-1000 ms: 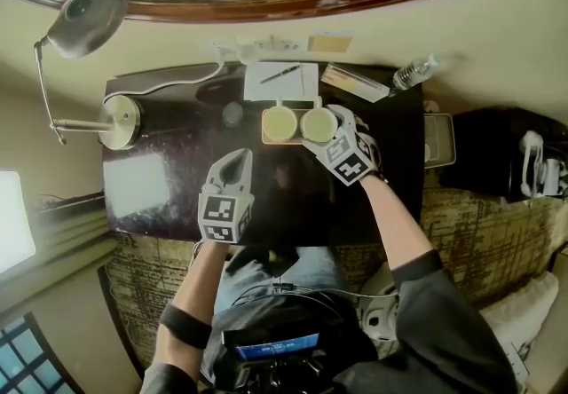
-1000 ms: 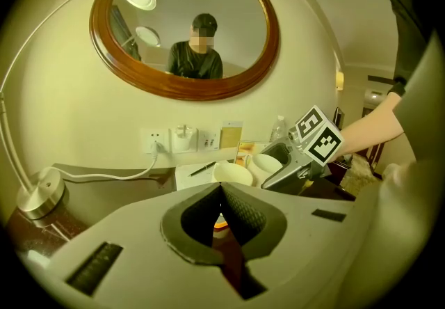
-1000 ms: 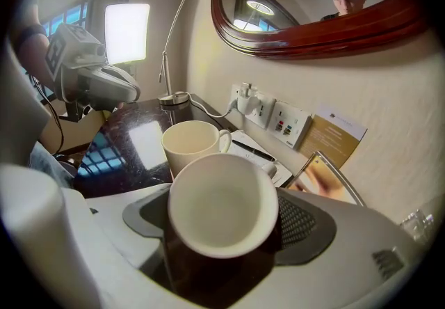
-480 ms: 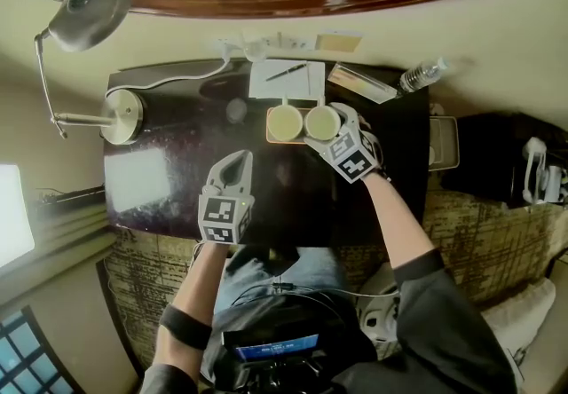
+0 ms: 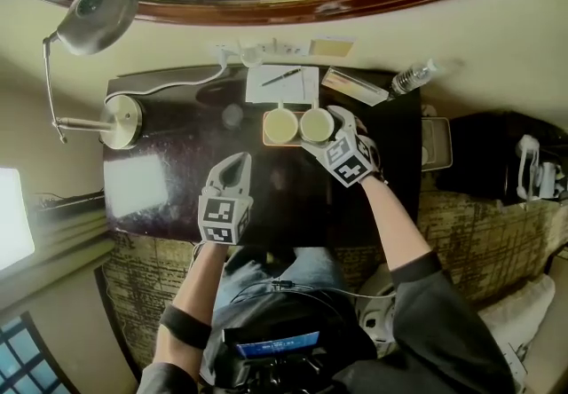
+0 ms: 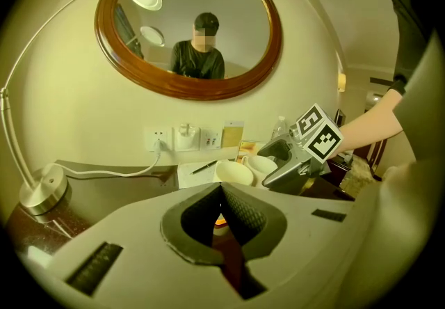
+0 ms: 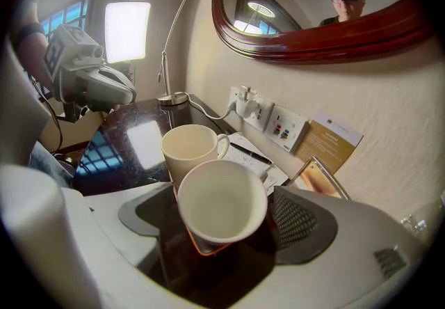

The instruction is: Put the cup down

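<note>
Well, our right tongs (image 7: 224, 225) had just been opening. The jaws stood wide apart with the cup (image 7: 221, 197) between them, and they did not seem to squeeze it. Our left tongs (image 6: 221, 195) were pressed together with nothing in them. They hung over the dark table (image 5: 169, 188), well apart from the cups.

The cup sat on the little orange tray (image 7: 199, 248), just beside a second cup (image 7: 189, 149).

What could go wrong? We thought a jaw could catch the cup's side if we pulled the right tongs back. Then the cup could tip over or slide off the tray. It could also bump the second cup, because the two stood so close. The notepad (image 5: 282, 82) and its pen (image 5: 286, 74) lay just behind, so a push forward could hit them too.

Some things we could not see. The cup's own rim hid its bottom, so we could not tell if it sat flat on the tray. It looked a bit tipped toward us, but the wide lens may have done that. We could not find its handle. In the head view, the right tongs covered part of the cup's side.
</note>
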